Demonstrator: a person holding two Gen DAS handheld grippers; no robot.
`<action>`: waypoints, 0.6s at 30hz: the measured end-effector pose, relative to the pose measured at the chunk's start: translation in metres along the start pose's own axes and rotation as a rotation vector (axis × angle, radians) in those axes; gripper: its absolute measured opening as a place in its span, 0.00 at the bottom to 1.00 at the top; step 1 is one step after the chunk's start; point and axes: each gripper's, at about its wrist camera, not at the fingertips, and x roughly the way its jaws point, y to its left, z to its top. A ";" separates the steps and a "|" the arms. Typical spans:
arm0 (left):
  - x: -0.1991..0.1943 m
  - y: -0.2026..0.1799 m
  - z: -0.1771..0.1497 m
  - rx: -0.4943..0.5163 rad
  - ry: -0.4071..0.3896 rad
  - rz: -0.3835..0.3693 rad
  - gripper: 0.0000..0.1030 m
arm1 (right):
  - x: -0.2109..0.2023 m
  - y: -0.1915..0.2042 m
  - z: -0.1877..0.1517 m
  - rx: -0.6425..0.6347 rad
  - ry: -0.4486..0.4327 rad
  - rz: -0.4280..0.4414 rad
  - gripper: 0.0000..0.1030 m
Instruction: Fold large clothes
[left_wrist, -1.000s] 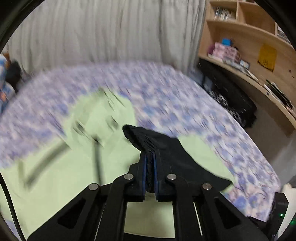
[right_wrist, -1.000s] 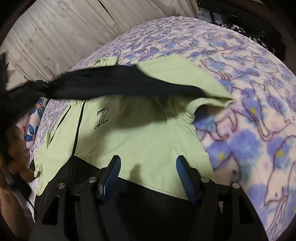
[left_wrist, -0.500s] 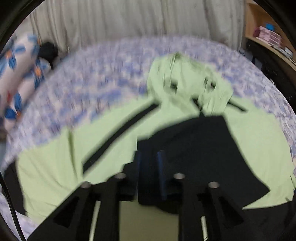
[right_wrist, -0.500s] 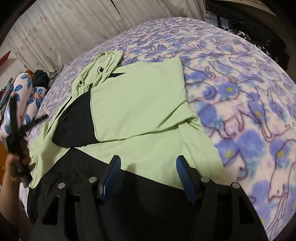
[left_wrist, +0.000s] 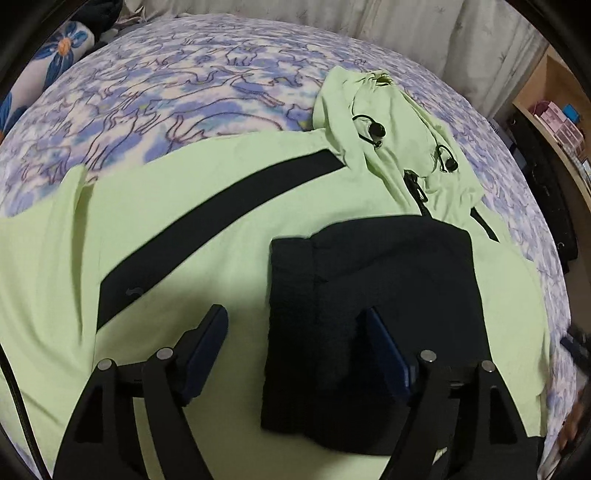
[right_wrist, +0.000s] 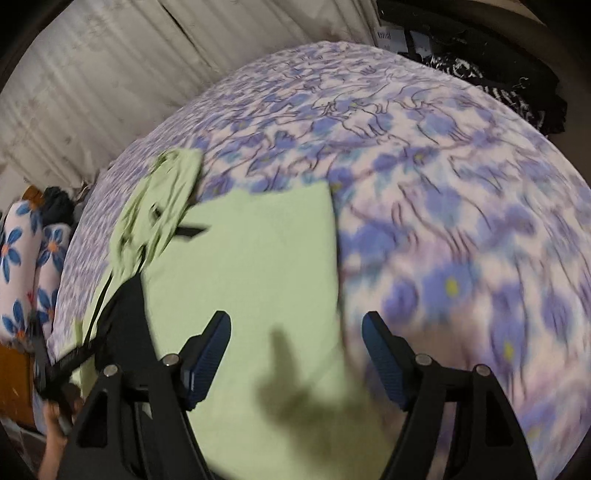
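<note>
Fabric of the green jacket (left_wrist: 207, 206) looks soft, limp; both hand-held grippers, left (left_wrist: 295, 343) and right (right_wrist: 295, 347), are opening, empty, so pinch its bed-edge hem.

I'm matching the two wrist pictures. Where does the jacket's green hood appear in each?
Left wrist: the hood lies upper right of centre, crumpled, with two black cord toggles on it.
Right wrist: the hood lies left of centre, blurred, beyond the folded green panel.
Shared landmark: the purple floral bedspread just past the hood.
</note>
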 end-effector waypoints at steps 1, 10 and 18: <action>0.001 -0.003 0.002 0.005 -0.002 -0.003 0.73 | 0.010 -0.002 0.009 0.000 0.020 -0.003 0.72; -0.001 -0.030 0.020 0.125 -0.042 0.070 0.22 | 0.071 0.013 0.048 -0.137 0.059 -0.094 0.05; 0.013 -0.038 0.023 0.168 -0.061 0.149 0.25 | 0.078 0.010 0.051 -0.144 0.047 -0.207 0.10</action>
